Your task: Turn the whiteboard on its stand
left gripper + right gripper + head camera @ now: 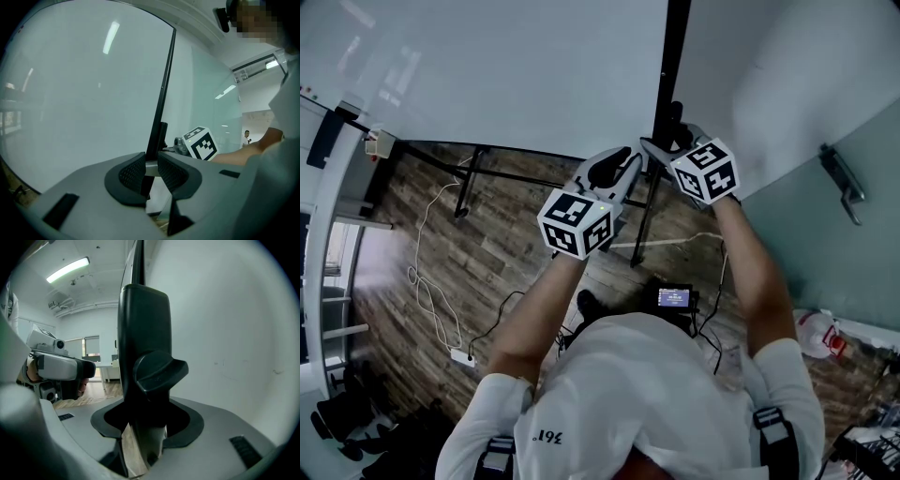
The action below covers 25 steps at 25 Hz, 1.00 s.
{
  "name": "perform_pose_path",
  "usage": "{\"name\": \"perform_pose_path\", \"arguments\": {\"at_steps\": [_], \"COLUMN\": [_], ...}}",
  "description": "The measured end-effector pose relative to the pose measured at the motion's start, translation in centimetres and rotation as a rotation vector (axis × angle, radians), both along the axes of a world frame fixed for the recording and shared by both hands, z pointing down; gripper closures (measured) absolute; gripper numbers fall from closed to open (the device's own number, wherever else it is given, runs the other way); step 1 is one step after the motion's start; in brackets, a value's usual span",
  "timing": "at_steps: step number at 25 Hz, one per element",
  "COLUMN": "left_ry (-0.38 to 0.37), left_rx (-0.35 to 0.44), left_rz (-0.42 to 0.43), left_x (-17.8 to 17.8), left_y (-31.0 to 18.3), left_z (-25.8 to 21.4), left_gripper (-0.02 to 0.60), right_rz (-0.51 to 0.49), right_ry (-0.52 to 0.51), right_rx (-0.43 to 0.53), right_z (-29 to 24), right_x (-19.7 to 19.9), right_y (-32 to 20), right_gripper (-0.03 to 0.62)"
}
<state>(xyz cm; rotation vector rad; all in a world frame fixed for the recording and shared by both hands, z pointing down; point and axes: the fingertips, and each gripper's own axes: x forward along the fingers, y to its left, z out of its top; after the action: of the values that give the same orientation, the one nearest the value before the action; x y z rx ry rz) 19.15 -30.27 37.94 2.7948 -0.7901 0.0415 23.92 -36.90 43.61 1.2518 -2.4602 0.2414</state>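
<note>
To the left of the left tongs [151, 169] spreads the white face of the whiteboard [487, 66]. It stands upright on its stand, whose black legs [467, 187] rest on the wooden floor [403, 253], below and to the left of both tongs. A white cable [427, 291] snakes over that floor to a power strip [461, 356], well apart from the tongs.

The left tongs are almost pressed together. They pinch the whiteboard's black side frame [162, 89] at a grey bracket [151, 168], which fills the narrow gap between the pads.

Just to their right, on the same edge, sit the right tongs [144, 430]; their marker cube [202, 144] shows in the left gripper view. The right tongs are spread wide and straddle a black clamp block [140, 319] with a locking knob [159, 369]. A sliver of floor shows between the left jaw and the post beneath the block, so that side is not pressing.

To the right of the right tongs rises a plain white surface [225, 333]. Further right is a glass door [825, 253] with a metal handle [844, 183].
</note>
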Motion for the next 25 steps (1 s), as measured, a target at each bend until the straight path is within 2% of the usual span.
{"name": "perform_pose_path", "arguments": {"at_steps": [6, 13, 17, 25], "left_ry": [0.004, 0.018, 0.026, 0.051], "left_rx": [0.0, -0.016, -0.028, -0.037], "left_rz": [-0.009, -0.033, -0.033, -0.031], "left_x": [-0.4, -2.5, -2.9, -4.0], "left_y": [0.4, 1.4, 2.0, 4.1], "left_z": [0.2, 0.5, 1.0, 0.8], "left_gripper": [0.512, 0.512, 0.512, 0.512], "right_rz": [-0.052, -0.035, -0.053, -0.026], "right_ry": [0.009, 0.008, 0.004, 0.008], "right_rx": [-0.018, -0.03, -0.033, -0.04], "right_z": [0.6, 0.8, 1.0, 1.0], "right_x": [-2.9, -3.7, -5.1, -6.4], "right_y": [1.8, 4.0, 5.5, 8.3], "right_gripper": [0.401, 0.404, 0.41, 0.41]}}
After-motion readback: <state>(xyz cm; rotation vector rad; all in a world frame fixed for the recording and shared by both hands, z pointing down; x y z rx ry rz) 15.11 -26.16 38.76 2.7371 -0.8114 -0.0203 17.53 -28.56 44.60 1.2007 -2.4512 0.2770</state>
